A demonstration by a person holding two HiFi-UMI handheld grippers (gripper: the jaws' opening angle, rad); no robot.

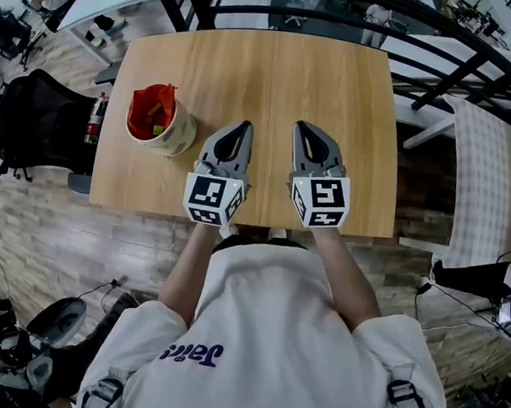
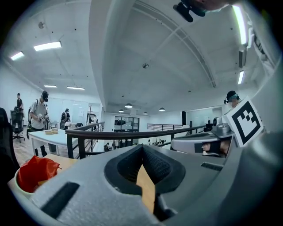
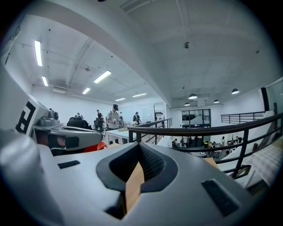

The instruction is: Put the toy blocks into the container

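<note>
container (image 1: 178, 139) shows whole in head view only; left tongs (image 1: 244, 127), right tongs (image 1: 300, 126) both clenched, empty

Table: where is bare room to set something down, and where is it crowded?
Free: the far part of the table, beyond the container and both gripper tips; also the strip between the right gripper and the table's right edge. Crowded: the near left, where the container stands close beside the left gripper; the gap between the grippers is narrow.
</note>
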